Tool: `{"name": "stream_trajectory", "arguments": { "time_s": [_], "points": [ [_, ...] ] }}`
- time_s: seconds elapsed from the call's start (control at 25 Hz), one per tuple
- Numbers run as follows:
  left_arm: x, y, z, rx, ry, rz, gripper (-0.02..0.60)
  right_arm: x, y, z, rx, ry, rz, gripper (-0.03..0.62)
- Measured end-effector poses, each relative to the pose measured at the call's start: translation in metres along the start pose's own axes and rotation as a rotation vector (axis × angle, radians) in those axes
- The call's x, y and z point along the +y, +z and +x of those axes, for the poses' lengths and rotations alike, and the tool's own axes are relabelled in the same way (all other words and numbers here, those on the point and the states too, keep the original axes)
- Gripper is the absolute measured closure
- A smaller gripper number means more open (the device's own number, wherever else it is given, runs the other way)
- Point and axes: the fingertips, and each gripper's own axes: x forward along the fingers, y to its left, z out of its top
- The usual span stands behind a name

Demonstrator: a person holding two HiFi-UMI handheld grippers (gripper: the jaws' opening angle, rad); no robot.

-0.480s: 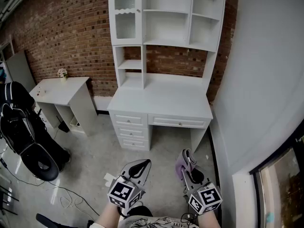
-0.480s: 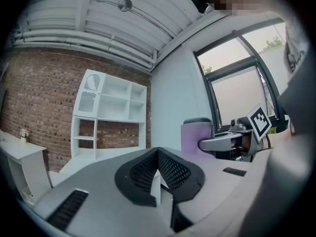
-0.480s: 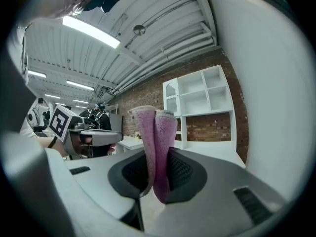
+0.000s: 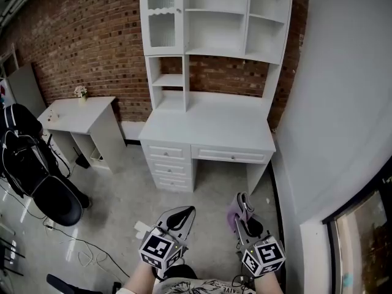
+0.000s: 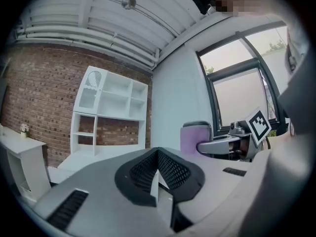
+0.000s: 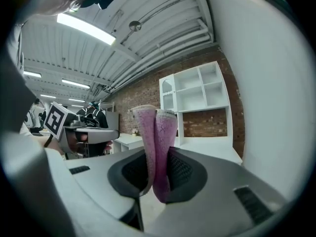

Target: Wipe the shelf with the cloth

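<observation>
The cloth (image 6: 157, 147), a folded purple piece, is clamped between the jaws of the right gripper (image 4: 243, 202). The jaws are closed onto it, so that it stands up out of the pads. The left gripper (image 4: 181, 215) is held just beside the right one, low in the head view. Its jaws are brought together tip to tip, and nothing is carried between them.

Both grippers are held over the floor (image 4: 122, 207), well apart from the white shelf unit (image 4: 214, 38). The unit is set on top of the desk (image 4: 208, 130) against the brick wall (image 4: 92, 35), and its open compartments are seen to be bare.

As to progress, only the first part can be judged as done: the cloth is taken up and firmly held. No board of the shelf unit is touched by the cloth, so the wiping itself is judged not yet begun. The approach to the desk is left to be made, and then each shelf board is to be wiped (whether any dust lies there cannot be told from this far off). The upper compartments will probably call for a high reach.
</observation>
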Motion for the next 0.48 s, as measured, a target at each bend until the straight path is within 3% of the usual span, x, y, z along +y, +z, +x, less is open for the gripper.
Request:
{"name": "stream_trajectory", "arguments": {
  "time_s": [0.48],
  "points": [
    [0.031, -0.007, 0.034, 0.002, -0.020, -0.027, 0.568, -0.025, -0.016, 0.033, 0.040, -0.056, -0.013, 0.518]
  ]
}}
